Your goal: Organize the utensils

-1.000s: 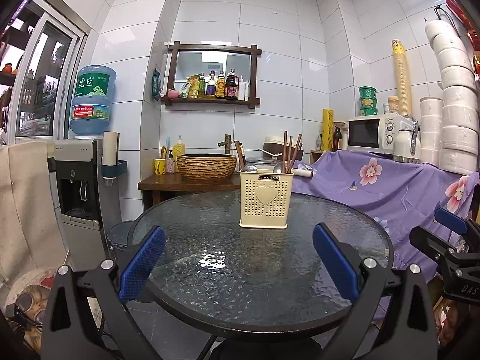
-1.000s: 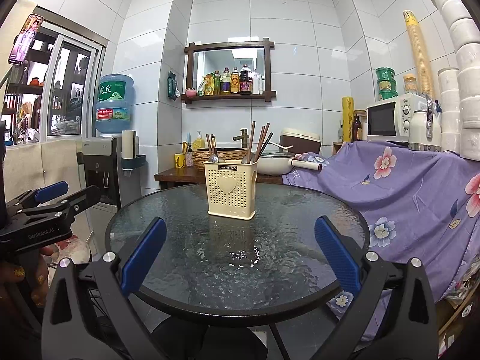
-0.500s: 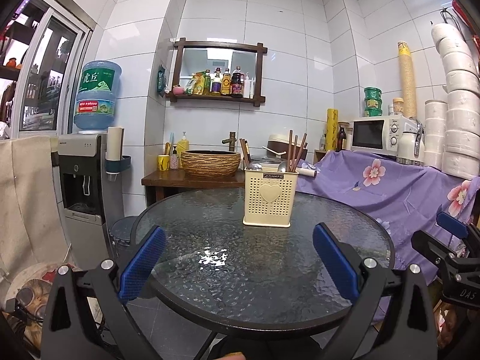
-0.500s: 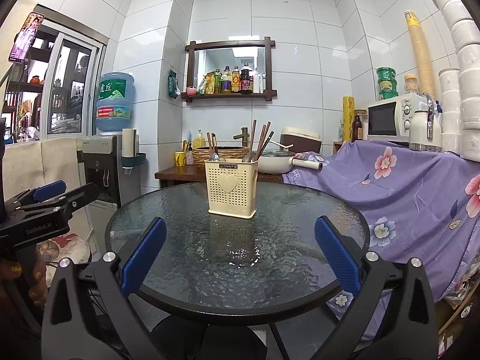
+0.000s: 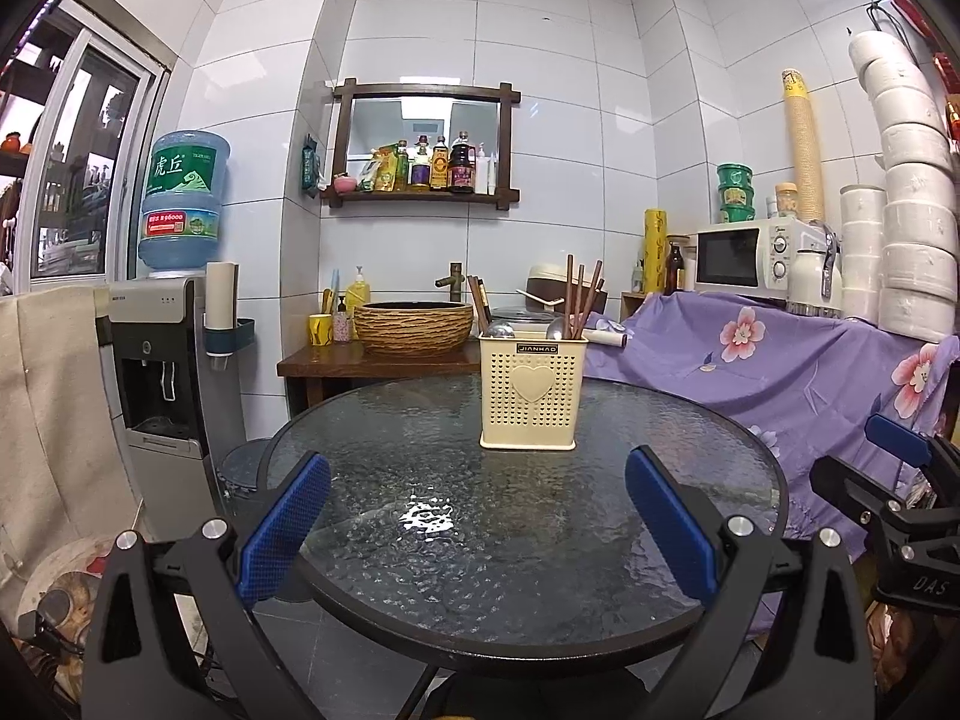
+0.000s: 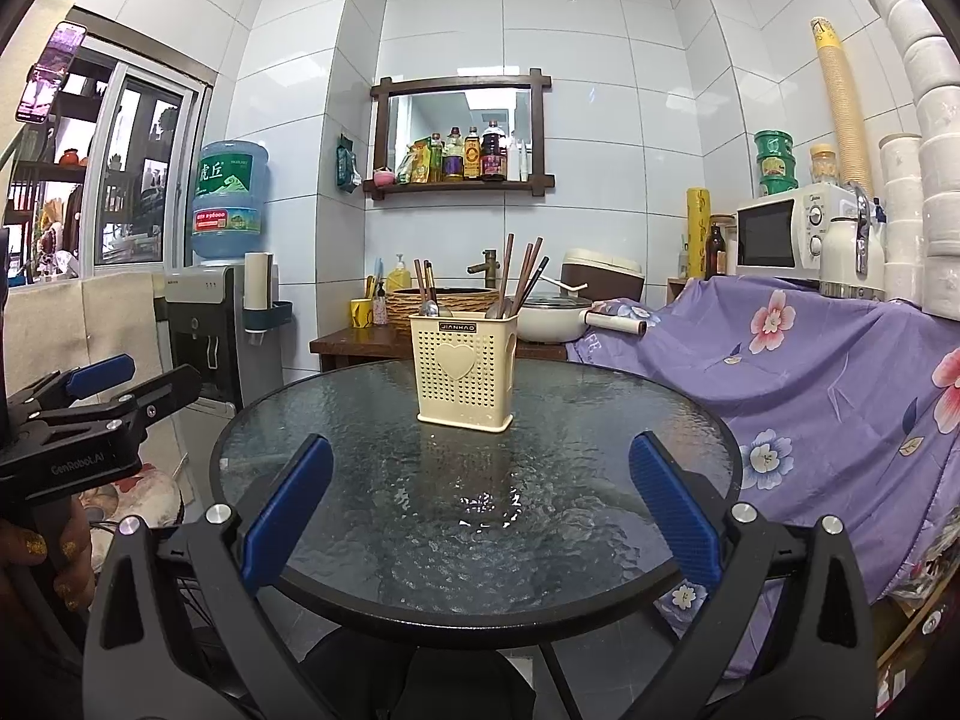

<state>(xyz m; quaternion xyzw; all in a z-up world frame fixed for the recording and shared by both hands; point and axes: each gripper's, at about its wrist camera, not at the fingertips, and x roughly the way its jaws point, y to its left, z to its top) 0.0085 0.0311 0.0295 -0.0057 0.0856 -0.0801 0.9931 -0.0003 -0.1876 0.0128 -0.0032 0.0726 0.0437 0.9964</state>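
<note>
A cream perforated utensil holder [image 5: 528,390] with a heart on its front stands upright on the far part of a round glass table [image 5: 420,570]. It holds brown chopsticks [image 5: 581,297] and metal spoons [image 5: 499,330]. It also shows in the right wrist view [image 6: 463,367], with chopsticks [image 6: 523,279] sticking up. My left gripper [image 5: 477,525] is open and empty over the table's near edge. My right gripper [image 6: 480,507] is open and empty, likewise short of the holder. Each gripper shows at the side of the other's view.
A water dispenser [image 5: 162,372] stands at the left. A wooden side table with a woven basin [image 5: 413,327] is behind the round table. A purple flowered cloth [image 5: 780,360] covers a counter at the right, with a microwave [image 5: 750,255] and stacked white bowls [image 5: 912,204].
The left wrist view has tilted up a little, so the holder and table sit lower in it. The right gripper has barely moved. Both stay open.
</note>
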